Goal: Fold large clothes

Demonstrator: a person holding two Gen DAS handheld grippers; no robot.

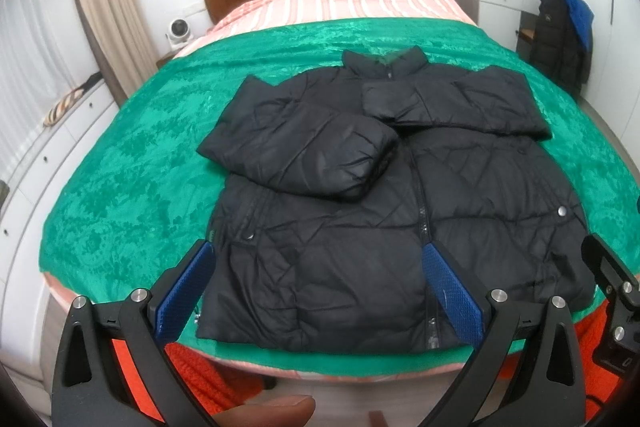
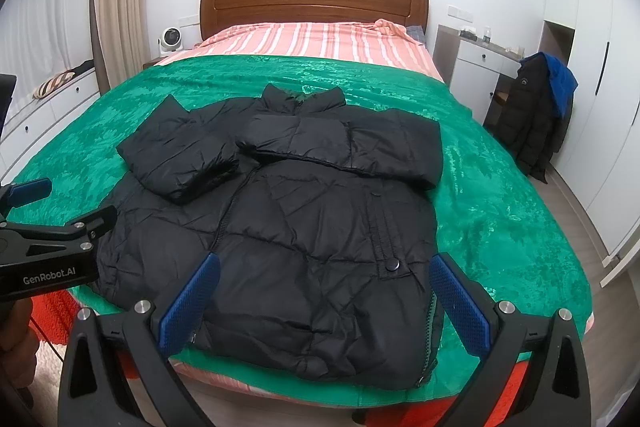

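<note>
Both tools, left (image 1: 316,291) and right (image 2: 324,301), gape empty above the jacket (image 1: 360,195) hem; its puffy, slick sleeves (image 1: 304,151) may spring loose when folded.

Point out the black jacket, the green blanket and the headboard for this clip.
jacket (image 1: 340,259): left wrist view, lower front panel.
blanket (image 2: 500,219): right wrist view, bare stretch right of the jacket.
headboard (image 2: 314,1): right wrist view, middle of the wooden panel.

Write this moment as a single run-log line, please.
jacket: flat on green blanket, both sleeves folded across chest | left gripper: open, empty | right gripper: open, empty | next: likely fold hem up
</note>
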